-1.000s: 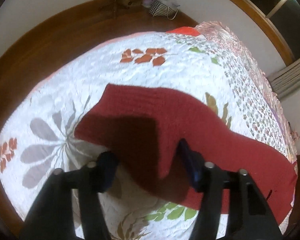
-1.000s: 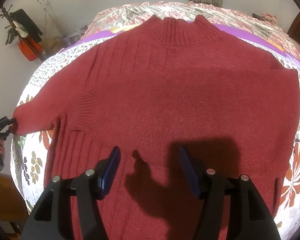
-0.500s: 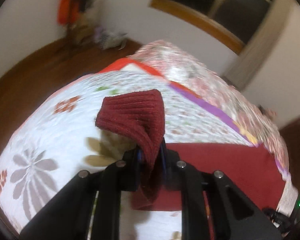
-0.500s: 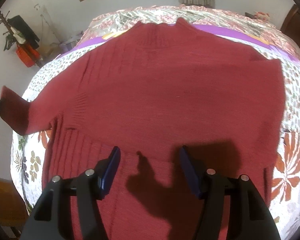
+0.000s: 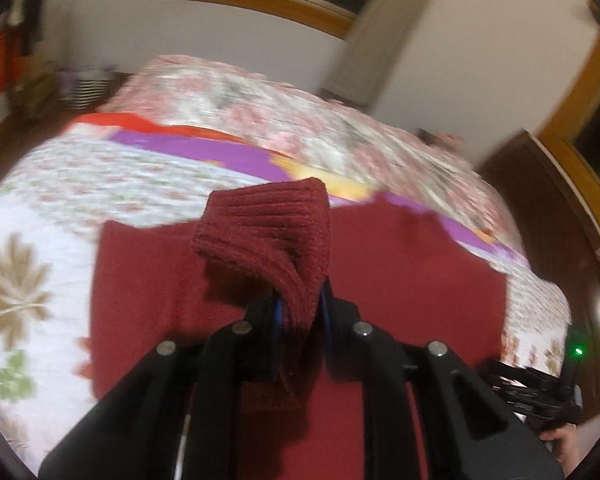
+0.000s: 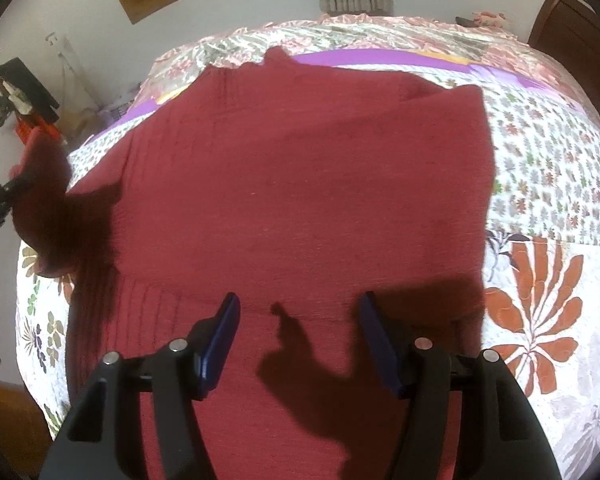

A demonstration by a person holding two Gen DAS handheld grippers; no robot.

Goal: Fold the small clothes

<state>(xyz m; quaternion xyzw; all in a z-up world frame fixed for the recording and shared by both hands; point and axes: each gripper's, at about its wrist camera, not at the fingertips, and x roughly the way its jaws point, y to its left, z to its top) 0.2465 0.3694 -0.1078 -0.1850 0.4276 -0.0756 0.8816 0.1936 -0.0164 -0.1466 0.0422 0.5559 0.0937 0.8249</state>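
Note:
A dark red knitted sweater (image 6: 300,184) lies spread on the bed, collar at the far end. My left gripper (image 5: 300,308) is shut on the ribbed sleeve cuff (image 5: 268,224), which is lifted and hangs over the sweater body (image 5: 412,272). From the right wrist view the raised sleeve (image 6: 48,200) shows at the far left, pinched by the left gripper (image 6: 16,184). My right gripper (image 6: 298,322) is open above the sweater's lower part, nothing between its fingers. The other sleeve (image 6: 452,104) is folded in over the right side.
The bed carries a white floral quilt (image 6: 548,216) with a purple stripe (image 5: 204,148) and flowered bedding (image 5: 300,120) beyond. A dark wooden cabinet (image 5: 540,184) stands right of the bed. A coat stand (image 6: 16,92) is at the left wall. The right gripper (image 5: 536,392) shows at lower right.
The left gripper has shut on the sleeve cuff, lifted it off the quilt and swung it over the sweater body. The right gripper stays open over the hem.

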